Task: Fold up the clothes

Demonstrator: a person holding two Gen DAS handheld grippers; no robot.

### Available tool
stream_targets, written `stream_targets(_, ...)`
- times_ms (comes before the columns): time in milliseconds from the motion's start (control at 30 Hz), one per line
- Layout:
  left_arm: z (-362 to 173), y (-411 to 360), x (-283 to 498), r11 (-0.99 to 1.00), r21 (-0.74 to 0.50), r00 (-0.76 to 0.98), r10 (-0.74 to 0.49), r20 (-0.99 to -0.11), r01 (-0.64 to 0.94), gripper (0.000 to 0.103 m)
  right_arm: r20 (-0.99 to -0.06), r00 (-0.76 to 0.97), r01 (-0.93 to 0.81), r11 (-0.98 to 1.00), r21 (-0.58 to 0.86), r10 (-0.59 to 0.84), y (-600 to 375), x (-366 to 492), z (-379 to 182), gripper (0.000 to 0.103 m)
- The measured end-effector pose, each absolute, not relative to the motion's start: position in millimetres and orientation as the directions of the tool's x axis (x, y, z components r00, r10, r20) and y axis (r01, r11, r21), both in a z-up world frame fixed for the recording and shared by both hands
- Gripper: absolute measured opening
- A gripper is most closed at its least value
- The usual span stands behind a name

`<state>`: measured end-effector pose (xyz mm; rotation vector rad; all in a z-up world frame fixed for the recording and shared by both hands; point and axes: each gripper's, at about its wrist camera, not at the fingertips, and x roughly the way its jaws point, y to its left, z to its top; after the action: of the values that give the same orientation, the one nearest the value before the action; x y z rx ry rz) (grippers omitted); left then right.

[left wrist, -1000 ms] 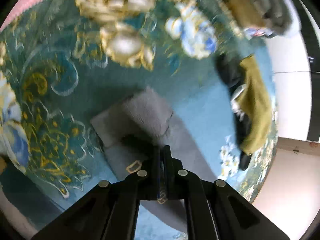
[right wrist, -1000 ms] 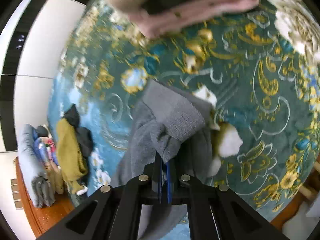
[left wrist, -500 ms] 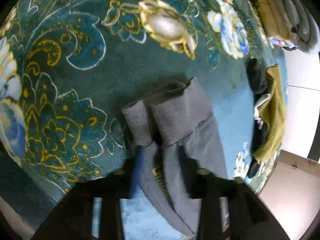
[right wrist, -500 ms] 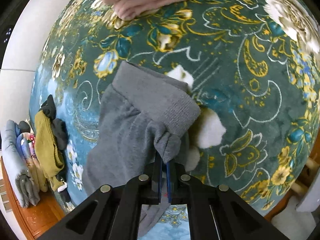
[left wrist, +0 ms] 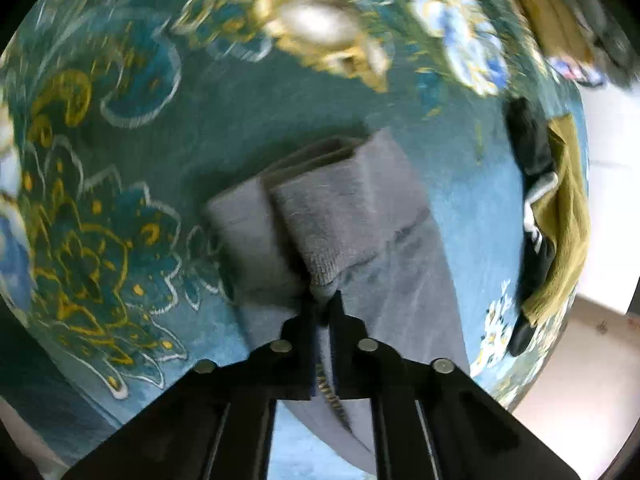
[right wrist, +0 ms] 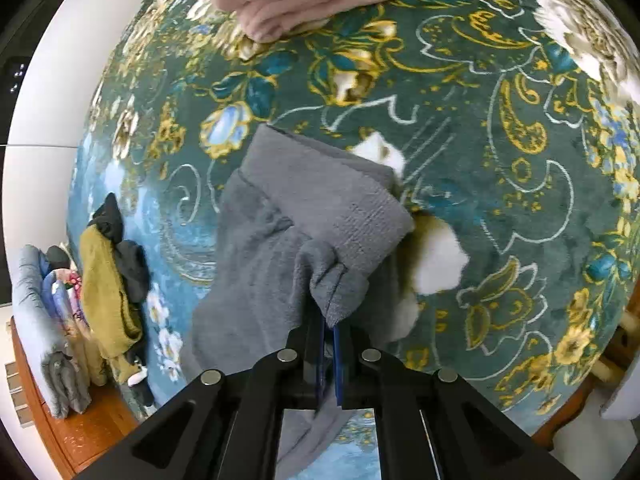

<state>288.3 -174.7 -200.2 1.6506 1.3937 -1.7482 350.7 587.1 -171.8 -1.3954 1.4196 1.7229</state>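
since half a second ago our left gripper (left wrist: 322,312) has snapped its jaws back together, clenched on the grey trousers' (left wrist: 360,216) ribbed cuff. our right gripper (right wrist: 328,320) pinches another fold of them. the trousers lie on the floral blanket (left wrist: 120,160), long axis running from six towards twelve o'clock, cuffs at twelve.
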Motion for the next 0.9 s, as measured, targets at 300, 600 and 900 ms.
stream_targets(300, -173.9, -181.3, 306.8, -0.565, -0.412, -0.282, 0.307, -0.909, 0.715, 0.003, -0.92, -0.346, -0.842, -0.373, 0.39, -0.182, 597.9, 364.5, -157.0, 0.004)
stream_targets(600, -233.0, -198.0, 318.5, -0.458, -0.343, -0.189, 0.348, -0.918, 0.82, 0.022, -0.942, -0.257, -0.854, -0.405, 0.326, -0.215, 586.4, 350.7, -184.0, 0.004)
stream_targets(900, -243.7, -202.2, 315.0, -0.409, -0.395, -0.258, 0.352, -0.9, 0.822, 0.058, -0.945, -0.241, -0.851, -0.42, 0.316, -0.222, 585.1, 346.4, -183.3, 0.004)
